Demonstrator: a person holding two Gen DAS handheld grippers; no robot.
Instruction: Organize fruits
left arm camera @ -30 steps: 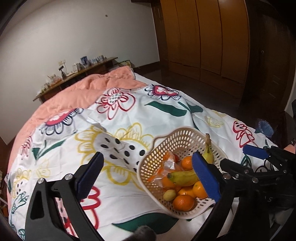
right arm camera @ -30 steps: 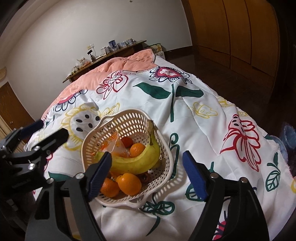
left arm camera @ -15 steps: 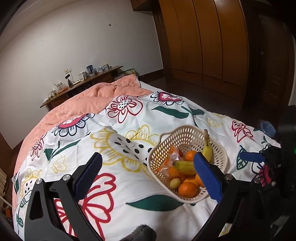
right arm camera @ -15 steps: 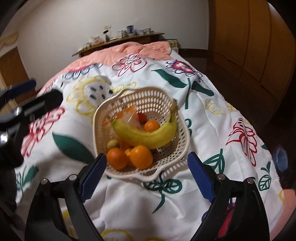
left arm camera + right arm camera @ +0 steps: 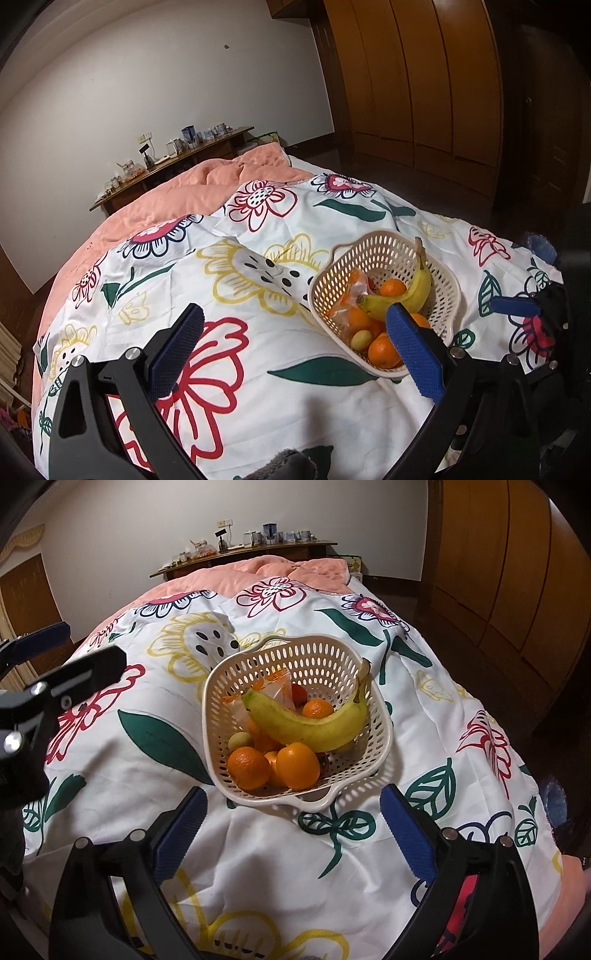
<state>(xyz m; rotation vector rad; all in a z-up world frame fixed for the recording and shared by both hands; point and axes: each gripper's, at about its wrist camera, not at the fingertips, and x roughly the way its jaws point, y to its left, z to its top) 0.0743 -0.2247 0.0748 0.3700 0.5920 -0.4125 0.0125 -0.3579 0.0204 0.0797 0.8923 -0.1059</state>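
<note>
Right gripper point(image 5: 290, 827) has nothing in it, jaws opening wide; left gripper point(image 5: 295, 343) gapes empty too. I'd come down straight over one orange point(image 5: 297, 765) at 12 o'clock, clear of the rim. The basket point(image 5: 380, 716) also holds a banana point(image 5: 310, 725) lying across more oranges.

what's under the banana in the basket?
The banana lies across oranges, a clear bag and a small green fruit in the basket. Anything deeper is hidden.
</note>
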